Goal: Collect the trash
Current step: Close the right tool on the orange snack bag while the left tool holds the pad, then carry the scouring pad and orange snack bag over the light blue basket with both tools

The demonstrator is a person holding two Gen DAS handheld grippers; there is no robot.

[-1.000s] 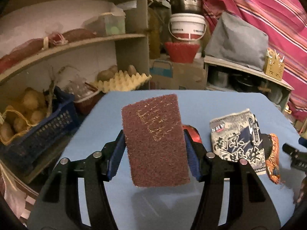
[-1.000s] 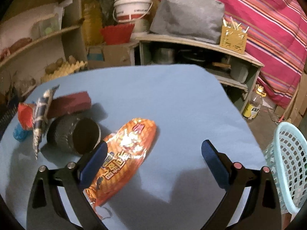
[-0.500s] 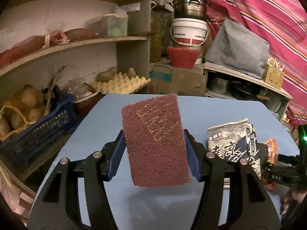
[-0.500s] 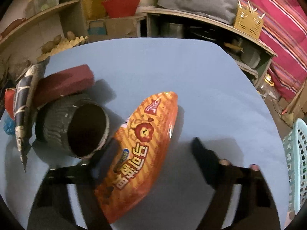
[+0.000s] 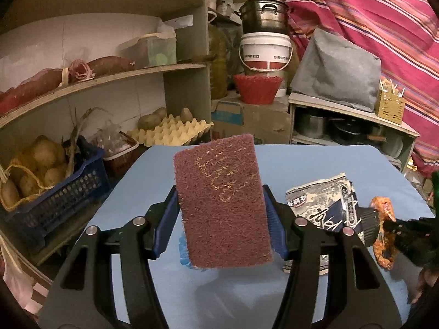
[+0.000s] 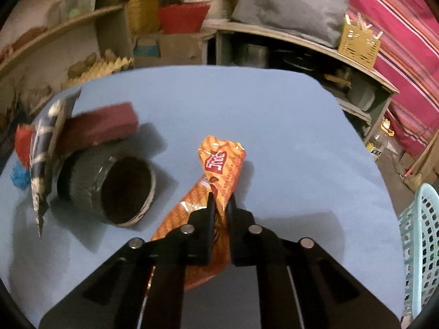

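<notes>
right hand-held gripper [image 6: 219, 203] has just closed, clamped on orange snack bag [image 6: 216, 170] right of black cup [image 6: 115, 189] on bench [image 6: 274, 137]. left hand-held gripper [image 5: 221, 219] clamped on scouring pad [image 5: 222, 203]. risk: thin foil slips on lift; basket [image 6: 419, 246] far right of cup.

A dark maroon scouring pad [image 5: 223, 208] flecked with faint gold marks is seen at the centre of the left view, over a pale blue tabletop [image 5: 301, 161]. At lower right a navy-and-white printed wrapper [image 5: 323, 205] is shown. In the right view, an orange snack packet [image 6: 216, 181] with red-and-white lettering is seen at centre, and a turquoise perforated basket [image 6: 419, 244] at the right edge.
</notes>
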